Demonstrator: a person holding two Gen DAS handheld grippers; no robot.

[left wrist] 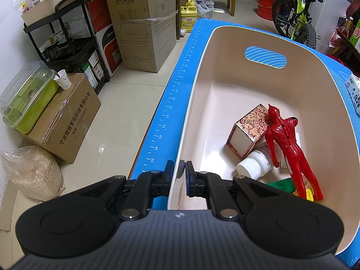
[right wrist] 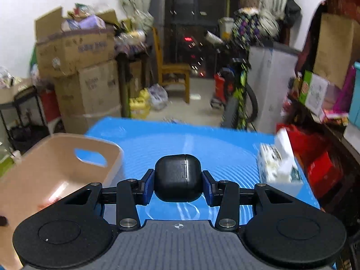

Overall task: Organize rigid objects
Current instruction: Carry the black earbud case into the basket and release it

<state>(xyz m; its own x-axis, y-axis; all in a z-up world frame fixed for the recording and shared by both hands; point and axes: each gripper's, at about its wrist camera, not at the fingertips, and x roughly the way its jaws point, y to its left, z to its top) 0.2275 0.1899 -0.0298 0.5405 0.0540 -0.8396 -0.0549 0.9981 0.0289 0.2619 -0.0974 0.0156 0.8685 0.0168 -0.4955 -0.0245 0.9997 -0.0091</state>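
A beige plastic bin (left wrist: pixel 225 72) stands on the blue mat (left wrist: pixel 180 85). My left gripper (left wrist: pixel 181 168) is shut on the bin's near left rim, one pad on each side of the wall. Inside the bin lie a red toy figure (left wrist: pixel 288 148), a patterned red-and-gold box (left wrist: pixel 249 130), a white bottle (left wrist: pixel 254 164) and some green and yellow pieces. In the right wrist view my right gripper (right wrist: pixel 178 183) is shut on a black earbud case (right wrist: pixel 177 177), held above the mat (right wrist: pixel 202 141). The bin (right wrist: pixel 45 171) lies to its lower left.
A white printed carton (right wrist: pixel 279 164) stands on the mat's right side, also seen as a carton (left wrist: pixel 354 92) at the left view's right edge. Cardboard boxes (left wrist: pixel 144 22), a black rack, a bicycle (left wrist: pixel 297 15) and a wooden chair (right wrist: pixel 173 69) crowd the floor around the table.
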